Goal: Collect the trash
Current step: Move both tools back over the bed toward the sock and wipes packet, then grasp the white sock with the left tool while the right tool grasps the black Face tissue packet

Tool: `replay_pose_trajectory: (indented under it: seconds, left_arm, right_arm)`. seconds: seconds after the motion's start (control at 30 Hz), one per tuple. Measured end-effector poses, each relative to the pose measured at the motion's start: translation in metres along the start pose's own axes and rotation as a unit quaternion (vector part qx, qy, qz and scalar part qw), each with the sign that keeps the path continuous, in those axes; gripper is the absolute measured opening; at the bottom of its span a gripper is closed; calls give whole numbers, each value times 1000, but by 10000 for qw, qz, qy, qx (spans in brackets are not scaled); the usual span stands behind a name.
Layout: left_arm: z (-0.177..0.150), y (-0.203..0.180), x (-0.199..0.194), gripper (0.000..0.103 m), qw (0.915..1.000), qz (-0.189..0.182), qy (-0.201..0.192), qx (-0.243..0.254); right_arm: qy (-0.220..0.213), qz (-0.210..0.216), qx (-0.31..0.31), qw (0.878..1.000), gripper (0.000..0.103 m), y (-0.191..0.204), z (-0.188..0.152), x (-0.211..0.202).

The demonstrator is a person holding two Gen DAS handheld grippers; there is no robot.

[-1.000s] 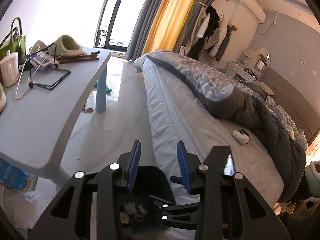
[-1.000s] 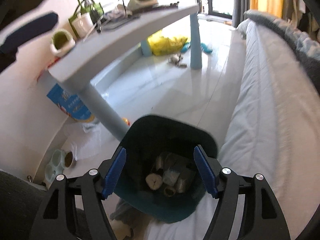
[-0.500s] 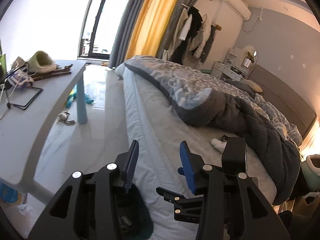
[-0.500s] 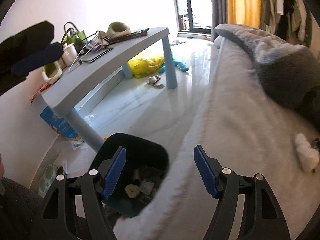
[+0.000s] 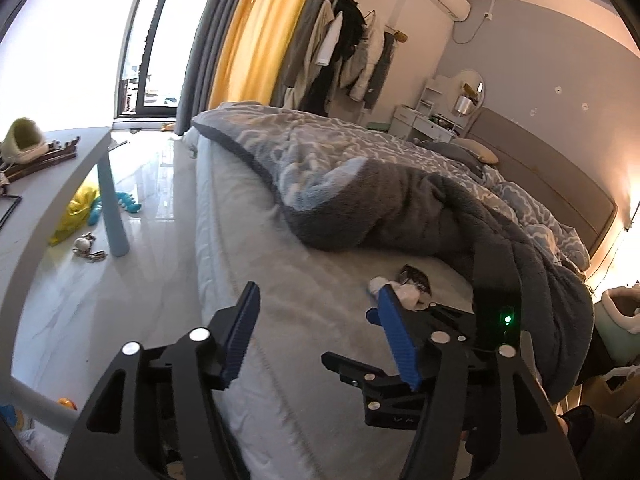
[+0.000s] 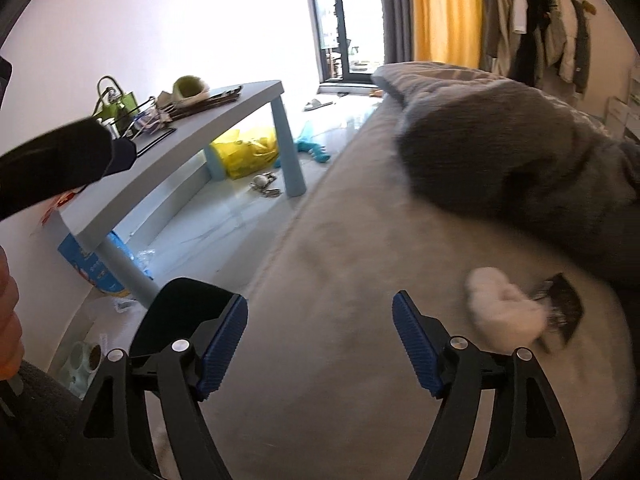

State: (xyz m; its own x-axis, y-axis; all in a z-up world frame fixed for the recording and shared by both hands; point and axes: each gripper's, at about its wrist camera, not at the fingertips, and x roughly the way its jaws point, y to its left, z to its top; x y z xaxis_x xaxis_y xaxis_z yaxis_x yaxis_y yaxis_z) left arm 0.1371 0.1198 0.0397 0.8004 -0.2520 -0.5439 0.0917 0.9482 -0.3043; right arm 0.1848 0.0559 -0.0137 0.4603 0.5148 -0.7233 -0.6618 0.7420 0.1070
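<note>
A crumpled white tissue (image 6: pixel 504 316) lies on the grey bed sheet (image 6: pixel 340 320) beside a dark wrapper (image 6: pixel 562 300), just below the blanket edge. It also shows in the left wrist view (image 5: pixel 406 292) with the wrapper (image 5: pixel 414 274). My right gripper (image 6: pixel 320 342) is open and empty over the sheet, the tissue a little right of its right finger. My left gripper (image 5: pixel 318 338) is open and empty above the bed edge. The dark bin (image 6: pixel 180 312) stands on the floor by the bed, behind my right gripper's left finger.
A grey-blue blanket (image 5: pixel 380 184) covers the far side of the bed. A light blue table (image 6: pixel 192 136) with a green bag and clutter stands left. A yellow bag (image 6: pixel 248 152), toys and keys lie on the floor under it.
Both grippers swung right, from over the bin to over the bed. The tissue and wrapper came close to the right gripper. The bin slid to the lower left.
</note>
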Motion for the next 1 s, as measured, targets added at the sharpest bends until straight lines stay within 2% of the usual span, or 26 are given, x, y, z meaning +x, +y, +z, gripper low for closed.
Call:
replay_pose_trajectory:
  seconds: [0.07, 0.37, 0.67, 1.0]
  left_arm:
    - [2, -8, 8, 70, 10000, -45, 12, 28]
    - [4, -35, 50, 78, 9996, -166, 218, 83]
    - [4, -53, 90, 85, 9989, -191, 421, -11]
    - [-4, -73, 132, 90, 9967, -320, 749, -11]
  right_arm:
    - [-40, -93, -6, 9999, 81, -11, 0, -5]
    - [-197, -454, -98, 9987, 89, -67, -4, -28]
    - [-219, -455, -107, 9987, 91, -122, -10, -40]
    - [-107, -298, 281, 9991, 93, -189, -26, -44]
